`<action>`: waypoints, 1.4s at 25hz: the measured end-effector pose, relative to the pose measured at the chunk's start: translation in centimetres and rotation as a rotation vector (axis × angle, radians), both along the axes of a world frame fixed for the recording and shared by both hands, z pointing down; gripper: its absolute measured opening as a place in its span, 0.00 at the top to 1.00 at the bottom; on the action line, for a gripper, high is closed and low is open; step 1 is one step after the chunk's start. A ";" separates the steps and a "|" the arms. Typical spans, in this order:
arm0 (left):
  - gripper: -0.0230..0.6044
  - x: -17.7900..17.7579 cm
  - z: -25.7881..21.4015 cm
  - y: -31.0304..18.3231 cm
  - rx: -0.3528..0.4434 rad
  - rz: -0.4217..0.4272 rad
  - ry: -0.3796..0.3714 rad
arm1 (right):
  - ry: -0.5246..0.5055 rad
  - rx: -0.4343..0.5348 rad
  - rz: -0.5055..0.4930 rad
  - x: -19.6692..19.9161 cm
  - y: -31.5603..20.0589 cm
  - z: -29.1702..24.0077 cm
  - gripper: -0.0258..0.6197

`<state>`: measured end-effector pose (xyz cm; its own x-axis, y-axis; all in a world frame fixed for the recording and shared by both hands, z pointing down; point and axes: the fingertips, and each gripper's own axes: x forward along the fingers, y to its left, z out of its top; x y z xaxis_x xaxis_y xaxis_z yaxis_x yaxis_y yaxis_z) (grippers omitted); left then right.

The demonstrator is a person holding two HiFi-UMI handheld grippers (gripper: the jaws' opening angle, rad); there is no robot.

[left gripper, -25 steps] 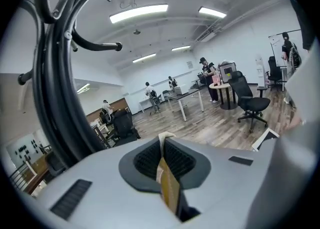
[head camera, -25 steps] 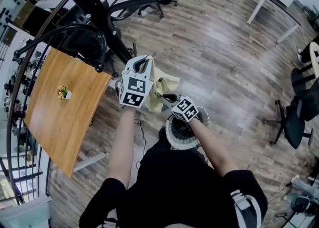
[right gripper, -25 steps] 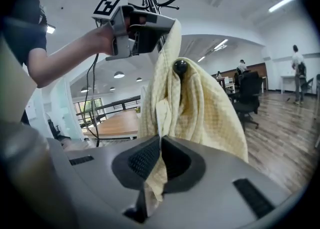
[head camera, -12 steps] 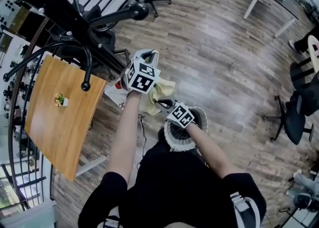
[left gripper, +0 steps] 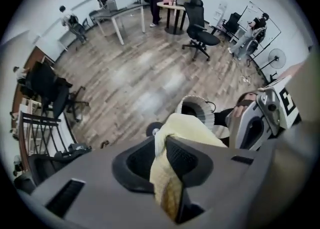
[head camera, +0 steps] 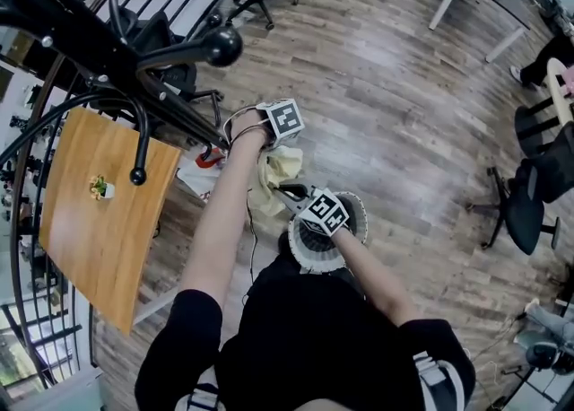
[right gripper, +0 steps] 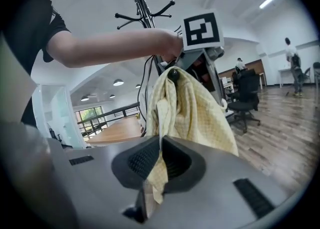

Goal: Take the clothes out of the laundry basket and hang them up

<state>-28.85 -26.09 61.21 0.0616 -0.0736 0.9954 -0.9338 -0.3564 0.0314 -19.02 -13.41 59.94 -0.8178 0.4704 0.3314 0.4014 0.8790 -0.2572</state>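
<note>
Left tongs (left gripper: 160,154) grip the yellow cloth (head camera: 280,167), jaws just easing apart (cloth between them). Right tongs (right gripper: 160,157) pinch the same cloth over the laundry basket (head camera: 357,214).

- We see the laundry basket (head camera: 309,257) only in part; the right tool (head camera: 280,190) and its arm cover the rest.
- The coat rack (head camera: 99,46) runs off the top-left edge.
</note>
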 end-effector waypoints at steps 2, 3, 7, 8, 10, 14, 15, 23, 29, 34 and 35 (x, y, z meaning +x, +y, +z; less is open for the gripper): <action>0.83 0.1 0.5 0.5 -0.044 0.000 0.026 | -0.004 -0.007 0.000 0.1 -0.1 -0.2 0.91; 0.78 -0.1 0.4 0.5 -0.044 -0.001 0.018 | -0.006 -0.010 -0.001 0.2 -0.2 -0.3 0.90; 0.64 -1.0 -0.9 -0.5 0.031 -0.009 -0.062 | -0.011 -0.015 -0.005 0.6 -0.4 -0.7 0.83; 0.62 -1.5 -1.4 -1.1 0.065 -0.008 -0.095 | -0.013 -0.016 -0.005 0.6 -0.5 -0.8 0.82; 0.60 -2.5 -2.6 -2.3 0.139 -0.005 -0.158 | -0.015 -0.023 0.001 0.7 -0.7 -0.9 0.80; 0.59 -3.7 -4.4 -3.5 0.209 0.007 -0.216 | -0.018 -0.045 0.019 0.6 -1.0 -1.0 0.77; 0.59 -3.8 -4.6 -3.6 0.215 0.014 -0.221 | -0.018 -0.051 0.025 0.6 -1.1 -1.0 0.77; 0.59 -3.7 -6.8 -4.6 0.268 -0.022 -0.128 | 0.008 -0.075 0.052 1.2 -1.8 -0.3 0.77; 0.59 -3.6 -8.0 -4.6 0.232 -0.013 -0.112 | 0.017 -0.066 0.071 2.0 -2.4 0.0 0.77; 0.59 -2.9 -7.4 -4.3 0.246 -0.005 -0.116 | -0.055 -0.080 0.139 0.9 -5.1 -3.0 0.78; 0.59 -2.9 -7.3 -4.4 0.258 -0.004 -0.119 | -0.077 -0.085 0.161 0.3 -6.1 -4.0 0.78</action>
<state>-31.71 -30.46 53.87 -0.0555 -0.3256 0.9439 -0.9268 -0.3349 -0.1700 -18.68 -19.52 55.93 -0.9063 0.3551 0.2291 0.2787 0.9098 -0.3074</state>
